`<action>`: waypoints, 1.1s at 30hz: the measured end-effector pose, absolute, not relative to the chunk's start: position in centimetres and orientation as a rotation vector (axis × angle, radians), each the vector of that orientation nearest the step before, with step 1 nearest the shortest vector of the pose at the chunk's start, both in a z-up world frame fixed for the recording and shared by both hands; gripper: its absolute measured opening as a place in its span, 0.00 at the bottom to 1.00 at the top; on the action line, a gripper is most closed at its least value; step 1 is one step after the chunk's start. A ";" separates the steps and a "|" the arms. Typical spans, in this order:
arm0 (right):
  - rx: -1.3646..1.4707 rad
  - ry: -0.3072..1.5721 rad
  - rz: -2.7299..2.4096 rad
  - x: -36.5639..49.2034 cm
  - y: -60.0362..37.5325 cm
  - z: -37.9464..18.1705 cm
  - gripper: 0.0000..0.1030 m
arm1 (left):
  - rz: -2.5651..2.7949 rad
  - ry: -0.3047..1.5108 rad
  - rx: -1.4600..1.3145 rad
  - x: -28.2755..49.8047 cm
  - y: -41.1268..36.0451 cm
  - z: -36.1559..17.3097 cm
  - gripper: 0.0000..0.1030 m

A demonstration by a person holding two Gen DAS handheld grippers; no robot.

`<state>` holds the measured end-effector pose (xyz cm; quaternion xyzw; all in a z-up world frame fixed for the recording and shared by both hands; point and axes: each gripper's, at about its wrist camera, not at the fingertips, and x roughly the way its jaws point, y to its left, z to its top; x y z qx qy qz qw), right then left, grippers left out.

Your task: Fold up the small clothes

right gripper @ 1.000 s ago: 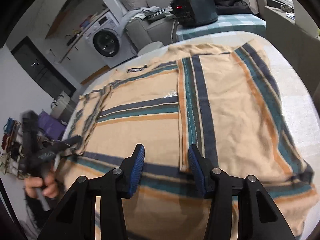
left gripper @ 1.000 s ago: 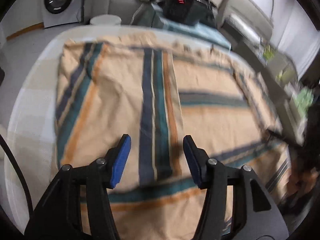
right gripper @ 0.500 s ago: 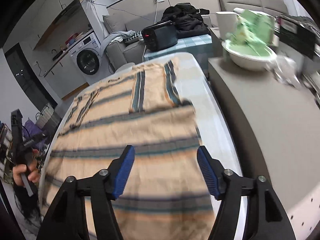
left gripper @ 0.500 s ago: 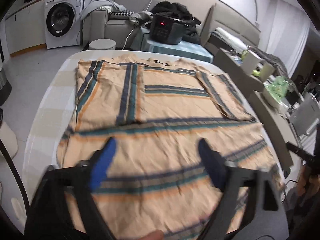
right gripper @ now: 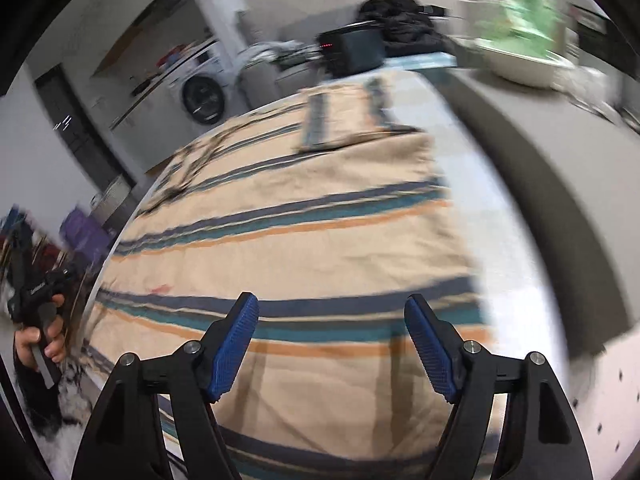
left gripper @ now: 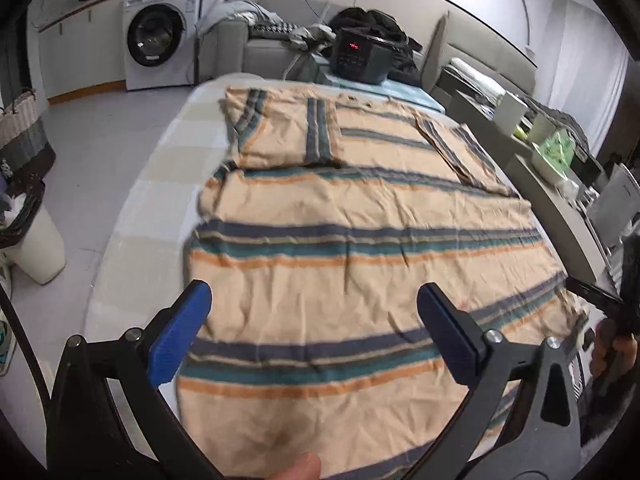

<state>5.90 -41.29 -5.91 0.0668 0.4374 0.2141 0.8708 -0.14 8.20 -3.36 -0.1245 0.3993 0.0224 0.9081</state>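
Garment: striped shirt [left gripper: 360, 216], tan with navy, teal and orange bands, spread flat across the worktop [left gripper: 160, 184]; both sleeves folded inward over the chest at the far end; cloth lightly wrinkled.
Same garment, right wrist view: shirt [right gripper: 320, 216] blurred, its right edge near the worktop's right rim [right gripper: 480, 216].
Left claw [left gripper: 314, 312]: wide apart, blue pads empty, hanging above the shirt's near hem area; nothing between the fingers.
Right claw [right gripper: 330, 340]: wide apart, empty, above the near striped band; contact with the cloth cannot be told.
Cross-view: left claw's handle and the hand gripping it [right gripper: 40, 336] sit at the left edge of the right wrist view, off the worktop's side.
Background, far end: washing machine [left gripper: 158, 40], grey sofa [left gripper: 264, 46] with piled clothes, black appliance with red display [left gripper: 360, 56].
Right side: grey counter [right gripper: 560, 168] beside the worktop, white bowl with green contents [right gripper: 524, 56], blurred.
Left floor: woven basket [left gripper: 20, 132].
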 end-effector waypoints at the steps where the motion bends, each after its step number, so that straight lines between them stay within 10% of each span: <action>1: 0.118 0.919 0.471 5.9 -39.8 -6.2 0.75 | 0.021 0.832 -0.251 -0.5 7.8 -3.7 0.99; 19: -0.004 0.981 0.440 4.2 -38.9 -7.3 0.75 | 0.155 0.873 -0.351 -10.8 14.6 -6.2 0.98; 23: 0.023 0.977 0.454 4.0 -39.2 -6.6 0.75 | 0.075 0.921 -0.462 -12.0 15.1 -7.4 0.72; 28: 0.037 0.988 0.431 3.0 -41.3 -5.9 0.75 | 0.011 0.969 -0.492 -12.4 14.5 -8.4 0.65; 33: 0.047 0.972 0.334 1.9 -45.4 -5.2 0.75 | 0.011 1.017 -0.448 -12.1 13.5 -8.5 0.20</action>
